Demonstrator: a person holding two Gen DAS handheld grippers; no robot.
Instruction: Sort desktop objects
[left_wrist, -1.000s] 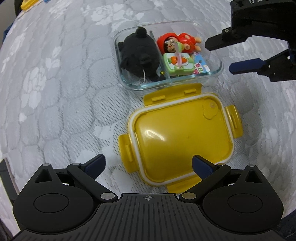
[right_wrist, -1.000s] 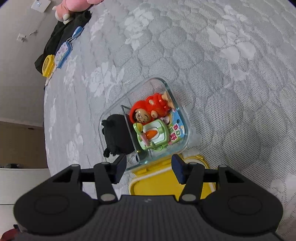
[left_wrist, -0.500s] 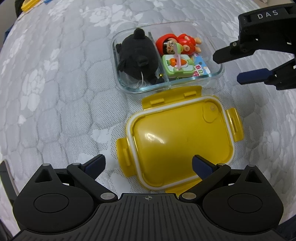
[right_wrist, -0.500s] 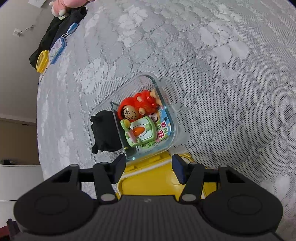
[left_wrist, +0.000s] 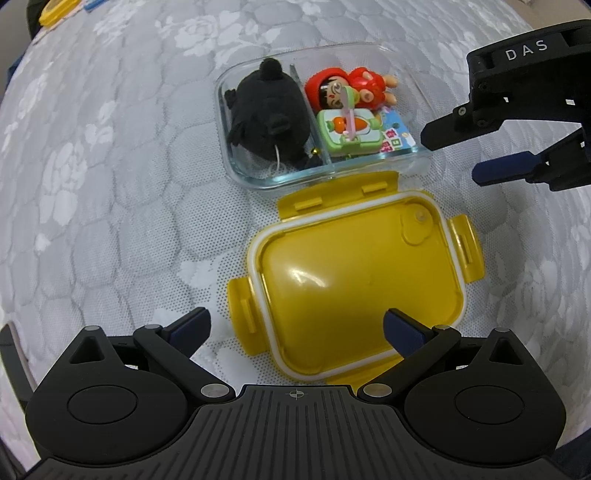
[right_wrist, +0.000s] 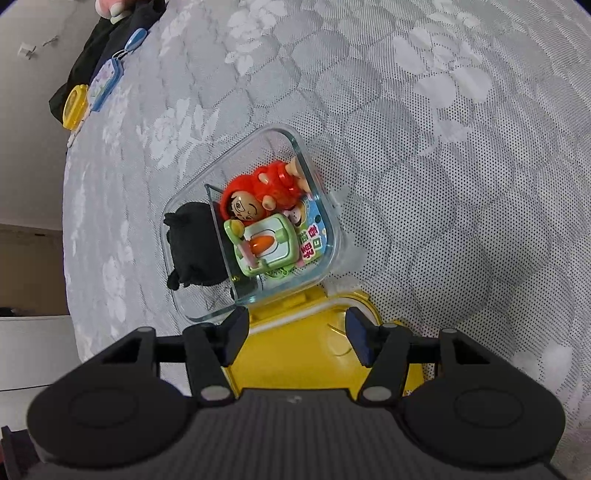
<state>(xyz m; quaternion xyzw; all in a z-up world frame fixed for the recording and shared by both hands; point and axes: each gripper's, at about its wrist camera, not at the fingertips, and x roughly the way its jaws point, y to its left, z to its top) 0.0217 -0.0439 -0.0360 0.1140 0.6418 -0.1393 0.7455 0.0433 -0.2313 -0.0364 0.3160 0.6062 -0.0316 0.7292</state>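
Glass container lies well ahead of the left gripper fingers, divided in two. Its compartment on the left-finger side holds a black plush; the other holds a red-hooded figurine, a green carrot toy and a printed card beneath them. Yellow lid lies inside-up on the quilted grey cover, touching the container's near wall; its near end sits between the left gripper's widely spread, empty fingers. Right gripper, fingers likewise apart and holding nothing, hangs over the lid's far end, container just ahead of its fingertips. Far beyond the left finger, at the cover's edge: a yellow item, a blue-edged tag, dark cloth.
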